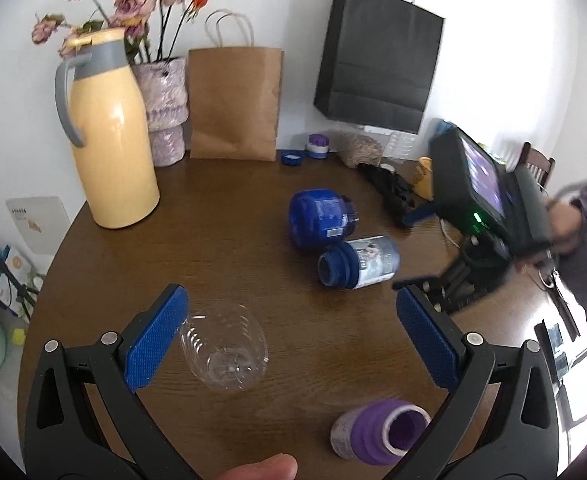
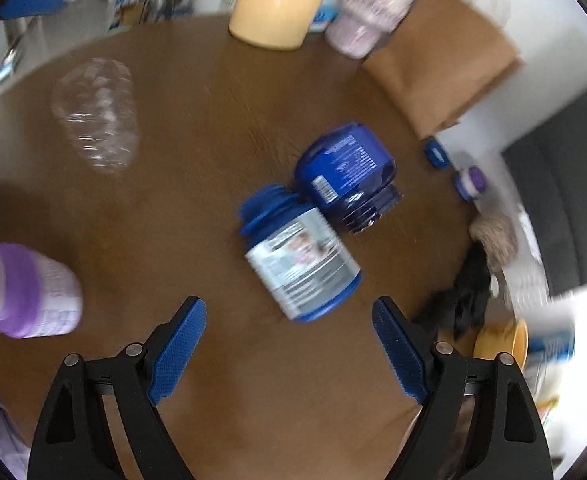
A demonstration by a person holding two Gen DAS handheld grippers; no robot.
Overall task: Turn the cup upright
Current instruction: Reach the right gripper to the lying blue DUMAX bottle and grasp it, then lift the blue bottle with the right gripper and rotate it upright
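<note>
A clear plastic cup (image 1: 224,350) lies on its side on the brown round table (image 1: 221,232), just right of my left gripper's left pad. It also shows in the right wrist view (image 2: 97,116) at the upper left. My left gripper (image 1: 289,340) is open and empty, with the cup between its fingers near the left one. My right gripper (image 2: 289,340) is open and empty, hovering just short of a blue jar with a pale label (image 2: 299,258). The right gripper's body (image 1: 489,200) shows at the right of the left wrist view.
A dark blue jar (image 1: 319,218) and the labelled blue jar (image 1: 359,262) lie on their sides mid-table. A purple jar (image 1: 377,432) lies near the front. A yellow thermos (image 1: 111,132), flower vase (image 1: 165,108), brown bag (image 1: 235,104) and black bag (image 1: 377,56) stand at the back.
</note>
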